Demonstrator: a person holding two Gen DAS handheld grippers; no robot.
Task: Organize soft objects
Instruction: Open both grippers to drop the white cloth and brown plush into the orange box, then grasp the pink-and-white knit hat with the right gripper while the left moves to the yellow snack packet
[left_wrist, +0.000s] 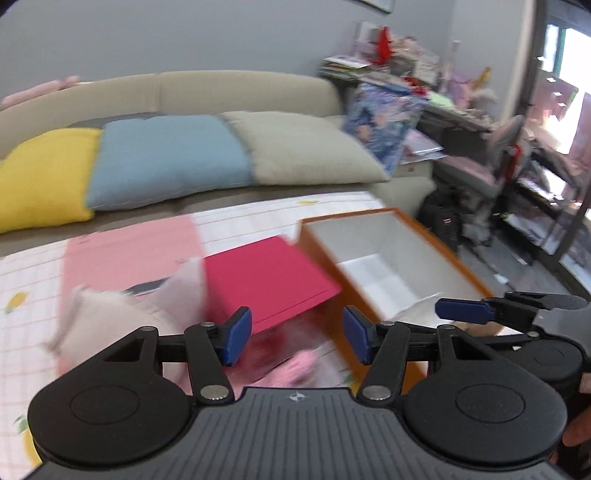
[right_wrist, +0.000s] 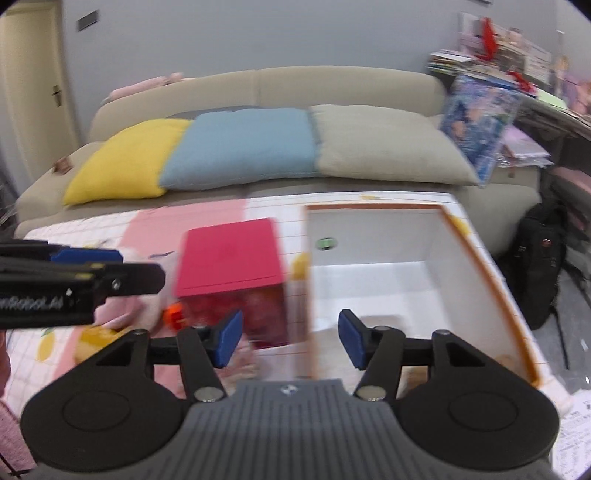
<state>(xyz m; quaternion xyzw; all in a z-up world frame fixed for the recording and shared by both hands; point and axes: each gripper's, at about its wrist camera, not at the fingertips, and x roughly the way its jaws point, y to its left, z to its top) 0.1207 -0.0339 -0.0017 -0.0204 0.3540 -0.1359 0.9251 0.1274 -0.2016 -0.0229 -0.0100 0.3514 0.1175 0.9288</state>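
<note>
A: What lies nearest the two grippers?

B: Just beyond the left gripper (left_wrist: 297, 334) a pale pink plush toy (left_wrist: 122, 317) lies on the white grid-patterned tablecloth (left_wrist: 29, 273), blurred. Beside it to the right stands a magenta-lidded box with clear sides (right_wrist: 229, 258), and right of that the open orange-edged box with a white inside (right_wrist: 373, 258).

A: Anything in the way?

B: The magenta-lidded box sits between the plush toy and the orange-edged box. In the right wrist view the left gripper reaches in from the left edge.

A: And the fingers?

B: Both pairs stand apart with nothing between the blue pads (left_wrist: 240, 332); the right gripper (right_wrist: 290, 339) hangs over the orange-edged box's near wall.

A: Farther back?

B: A beige sofa (right_wrist: 332, 81) carries yellow (right_wrist: 125, 162), blue (right_wrist: 243, 147) and beige cushions (right_wrist: 384, 147).
</note>
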